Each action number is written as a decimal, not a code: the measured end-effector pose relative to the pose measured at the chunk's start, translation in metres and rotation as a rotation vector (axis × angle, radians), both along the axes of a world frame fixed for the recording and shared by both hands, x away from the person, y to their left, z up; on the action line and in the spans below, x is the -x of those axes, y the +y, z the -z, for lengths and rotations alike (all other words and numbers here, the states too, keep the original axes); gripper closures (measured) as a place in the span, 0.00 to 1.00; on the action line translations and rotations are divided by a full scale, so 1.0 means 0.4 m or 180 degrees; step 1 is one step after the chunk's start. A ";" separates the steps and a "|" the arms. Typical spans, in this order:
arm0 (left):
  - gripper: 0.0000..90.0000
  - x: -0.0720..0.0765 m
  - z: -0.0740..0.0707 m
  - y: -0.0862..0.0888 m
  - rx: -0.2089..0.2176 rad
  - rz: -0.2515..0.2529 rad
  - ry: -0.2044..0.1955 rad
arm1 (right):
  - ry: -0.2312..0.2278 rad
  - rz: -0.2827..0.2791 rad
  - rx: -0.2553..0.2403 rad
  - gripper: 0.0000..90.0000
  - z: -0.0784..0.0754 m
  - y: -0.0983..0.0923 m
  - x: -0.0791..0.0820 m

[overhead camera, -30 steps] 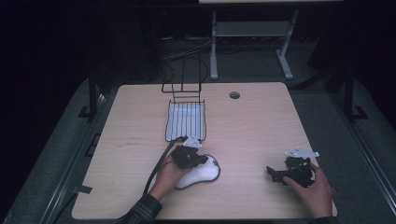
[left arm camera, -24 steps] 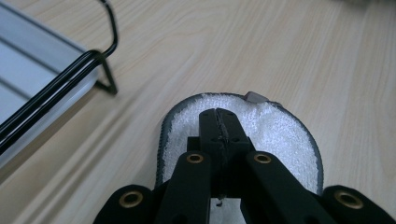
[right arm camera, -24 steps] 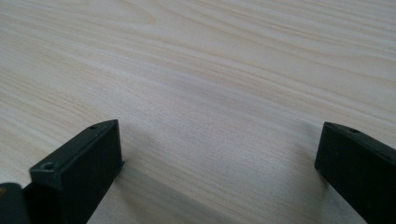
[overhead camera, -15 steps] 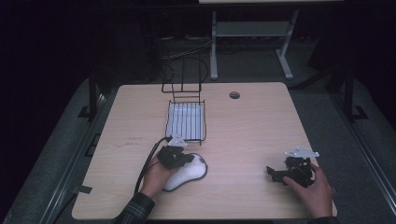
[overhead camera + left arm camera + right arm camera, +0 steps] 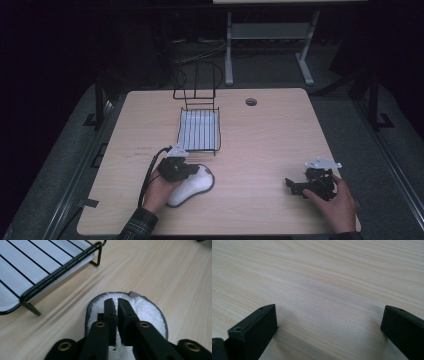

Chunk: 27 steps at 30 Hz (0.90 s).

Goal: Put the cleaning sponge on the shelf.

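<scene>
One white slipper-looking thing (image 5: 192, 185) is what the left gripper (image 5: 117, 302) has right now, a fuzzy insole piece with a grey rim lying flat on the table (image 5: 270, 140), just short of the wire rack (image 5: 200, 129). From the left gripper view the jaws look nearly pressed together, only a thin slit between them, and they've just been easing apart a touch. I can't tell if any fabric is actually nipped in there. The slipper sits right under and ahead of the tips, toe end pointing away. If the plan is to shift it, I'd grab the rim edge properly rather than the plush middle, or it'll slide out. Right gripper (image 5: 329, 322), jaws spread wide, rests over bare wood well apart from it.
</scene>
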State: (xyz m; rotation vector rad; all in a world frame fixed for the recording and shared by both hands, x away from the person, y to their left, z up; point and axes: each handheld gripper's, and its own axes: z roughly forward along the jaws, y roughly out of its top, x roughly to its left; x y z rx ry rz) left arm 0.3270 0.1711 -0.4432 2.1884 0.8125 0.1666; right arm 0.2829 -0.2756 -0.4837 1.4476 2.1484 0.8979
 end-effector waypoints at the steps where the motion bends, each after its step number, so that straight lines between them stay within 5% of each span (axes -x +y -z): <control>1: 0.91 0.002 -0.006 0.005 0.0007 0.0005 -0.0016 | 0.0000 -0.0001 0.0000 0.00 0.000 0.000 0.000; 7: 0.59 0.015 -0.020 0.044 0.0114 0.0001 0.0044 | 0.0000 -0.0001 0.0000 0.00 0.000 0.000 0.000; 15: 0.18 0.035 -0.013 0.086 0.0067 -0.0042 0.0084 | 0.0000 0.0000 0.0000 0.00 0.000 0.000 0.000; 27: 0.14 0.051 0.017 0.064 -0.0153 0.0070 0.0056 | -0.0001 -0.0001 0.0000 0.00 0.000 0.000 0.000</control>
